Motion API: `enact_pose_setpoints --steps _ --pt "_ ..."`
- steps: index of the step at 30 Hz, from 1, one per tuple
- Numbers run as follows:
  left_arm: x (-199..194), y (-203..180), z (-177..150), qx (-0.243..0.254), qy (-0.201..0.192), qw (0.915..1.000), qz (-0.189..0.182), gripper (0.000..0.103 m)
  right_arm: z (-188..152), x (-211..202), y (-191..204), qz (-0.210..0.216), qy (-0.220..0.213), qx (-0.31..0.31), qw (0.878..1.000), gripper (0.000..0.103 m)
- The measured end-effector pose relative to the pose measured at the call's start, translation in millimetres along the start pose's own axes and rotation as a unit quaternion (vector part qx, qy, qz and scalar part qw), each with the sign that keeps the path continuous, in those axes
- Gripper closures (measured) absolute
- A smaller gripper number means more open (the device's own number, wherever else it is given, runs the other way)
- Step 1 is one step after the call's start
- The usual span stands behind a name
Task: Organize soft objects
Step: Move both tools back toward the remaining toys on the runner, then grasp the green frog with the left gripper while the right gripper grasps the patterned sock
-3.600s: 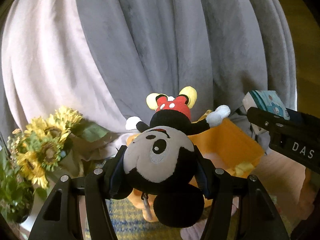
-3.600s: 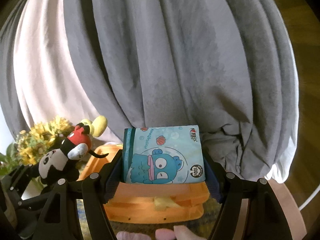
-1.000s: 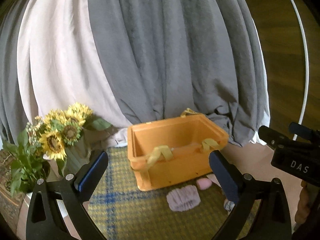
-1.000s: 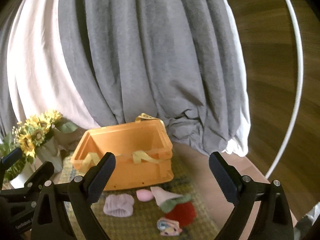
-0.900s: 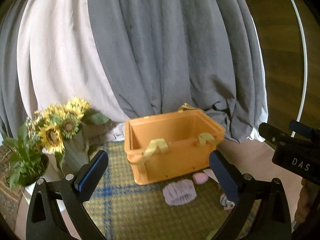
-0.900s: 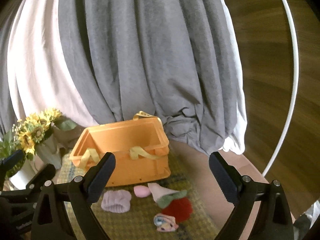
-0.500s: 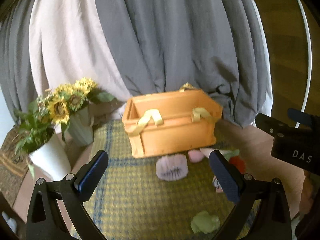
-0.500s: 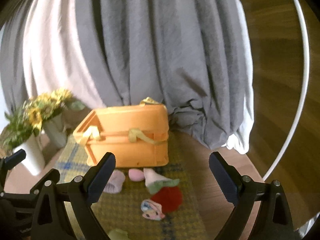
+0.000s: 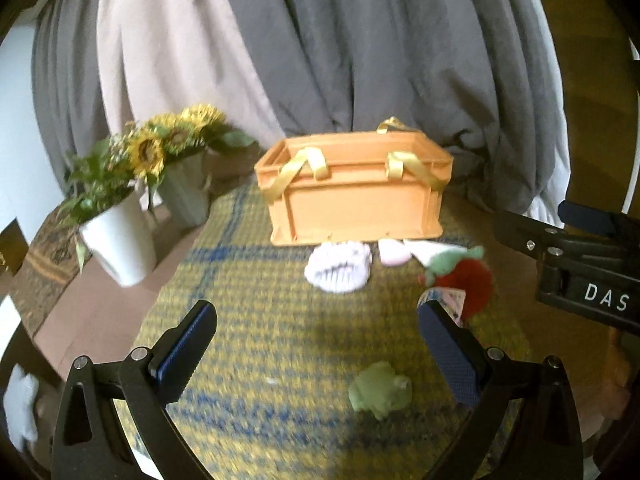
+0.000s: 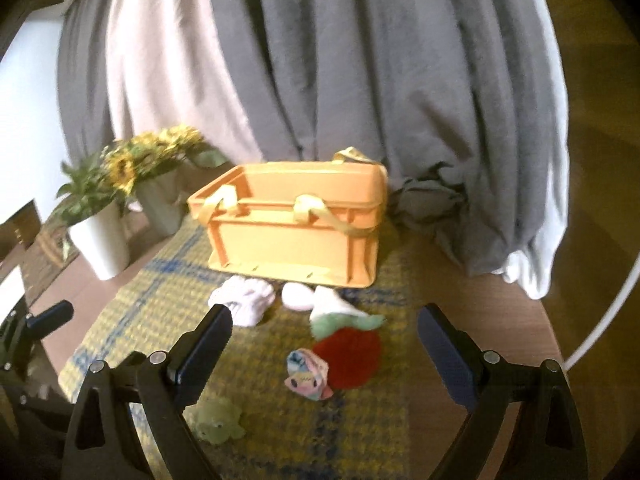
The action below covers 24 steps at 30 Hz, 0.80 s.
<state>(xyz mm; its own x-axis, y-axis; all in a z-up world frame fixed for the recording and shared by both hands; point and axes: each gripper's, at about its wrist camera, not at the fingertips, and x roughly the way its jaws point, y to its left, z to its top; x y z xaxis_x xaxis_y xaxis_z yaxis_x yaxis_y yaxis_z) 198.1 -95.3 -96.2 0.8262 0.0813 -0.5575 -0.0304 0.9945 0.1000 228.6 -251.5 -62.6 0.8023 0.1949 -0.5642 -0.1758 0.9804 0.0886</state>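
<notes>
Orange plastic basket (image 9: 356, 204) sits on the woven mat (image 9: 256, 344); soft toys lie before it. Both left tongs (image 9: 316, 356) and right tongs (image 10: 324, 344) are spread, empty. Descend squarely over the green plush frog (image 9: 380, 394), then pinch its middle gently.

Looks like a home living room: grey and pale curtains (image 9: 360, 40) filling the top, sunflowers in a vase (image 9: 176, 148) at left, woven checked mat (image 9: 280, 340) across the wooden table (image 10: 500, 320), plush toys scattered mid-frame.
</notes>
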Motion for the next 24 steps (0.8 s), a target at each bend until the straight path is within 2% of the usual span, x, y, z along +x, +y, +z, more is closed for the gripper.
enact_pose_setpoints --steps 5,10,14,24 --pt "3.0 -12.1 -19.3 -0.006 0.024 0.9996 0.017 0.001 -17.4 13.4 -5.7 0.045 0.031 -0.008 0.998 0.018" --pt "15.5 -27.2 -35.1 0.002 0.051 0.9986 0.013 0.003 -37.0 30.0 -13.8 0.073 0.065 -0.008 0.995 0.025" --pt "30.0 -38.0 -43.4 0.018 0.07 0.9973 0.009 0.007 -51.4 45.7 -19.1 0.08 0.09 -0.005 0.993 0.03" --pt "63.8 -39.6 -60.8 0.005 0.114 0.9935 -0.001 0.018 -78.8 91.5 -18.8 0.098 0.151 -0.004 0.984 0.044"
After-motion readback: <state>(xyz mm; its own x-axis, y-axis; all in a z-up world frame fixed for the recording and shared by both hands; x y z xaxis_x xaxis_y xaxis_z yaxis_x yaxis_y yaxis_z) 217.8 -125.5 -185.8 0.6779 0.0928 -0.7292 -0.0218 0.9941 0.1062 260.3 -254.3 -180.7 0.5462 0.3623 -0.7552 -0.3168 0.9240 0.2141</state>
